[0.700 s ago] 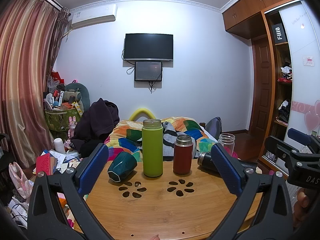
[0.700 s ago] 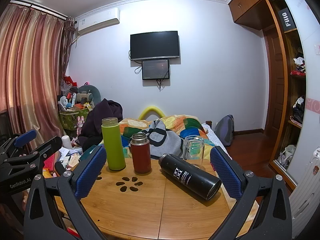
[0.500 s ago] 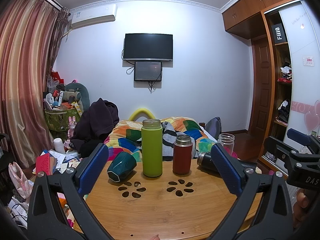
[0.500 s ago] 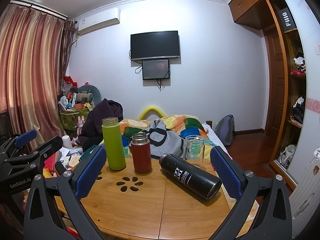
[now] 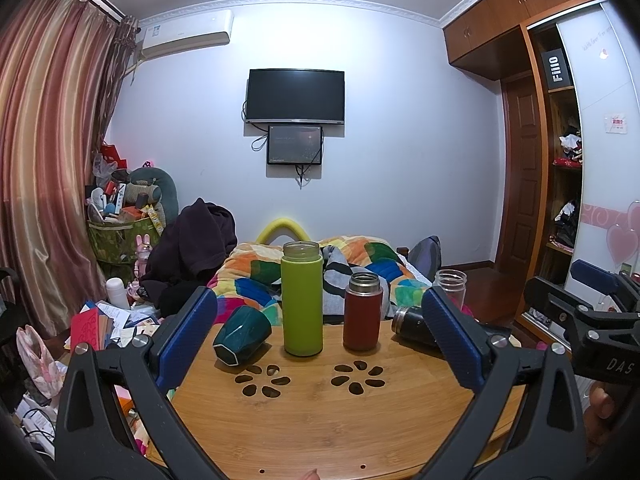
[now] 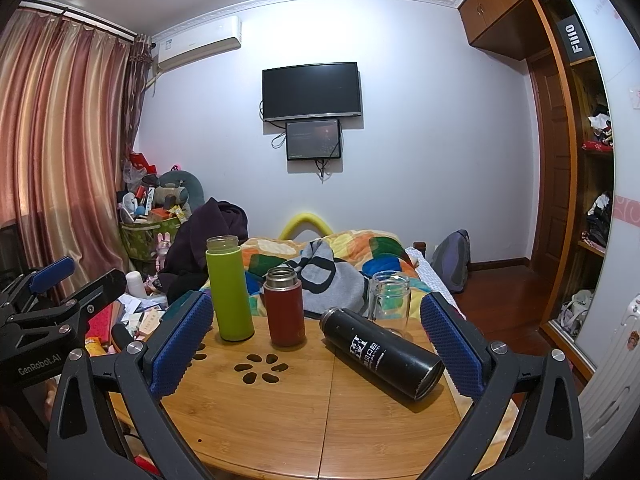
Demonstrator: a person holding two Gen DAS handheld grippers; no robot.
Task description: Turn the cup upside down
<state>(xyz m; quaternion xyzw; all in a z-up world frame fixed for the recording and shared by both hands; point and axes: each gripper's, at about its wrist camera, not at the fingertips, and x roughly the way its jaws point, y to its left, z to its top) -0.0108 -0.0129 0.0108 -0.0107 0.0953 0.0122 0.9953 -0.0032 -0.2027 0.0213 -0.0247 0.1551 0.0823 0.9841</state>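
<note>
Basically nothing changed since a moment ago: our left gripper [image 5: 320, 336] and right gripper [image 6: 316, 344] hang wide open, empty. Dark green faceted cup [image 5: 241, 335] lies on its side on the round bamboo desk [image 5: 320, 420], untouched; flip not started.

Dark green cup [image 5: 241, 334] w/ faceted sides — lying on its side on the wooden bench [image 5: 320, 420], far-left part, near the edge. Open mouth faces toward the camera and a bit left; base points back-right toward the tall green bottle [image 5: 302, 298], just beside it, not clearly touching. Looks empty. In the right wrist view it's mostly hidden behind a blue pad — only a teal sliver shows.
</note>
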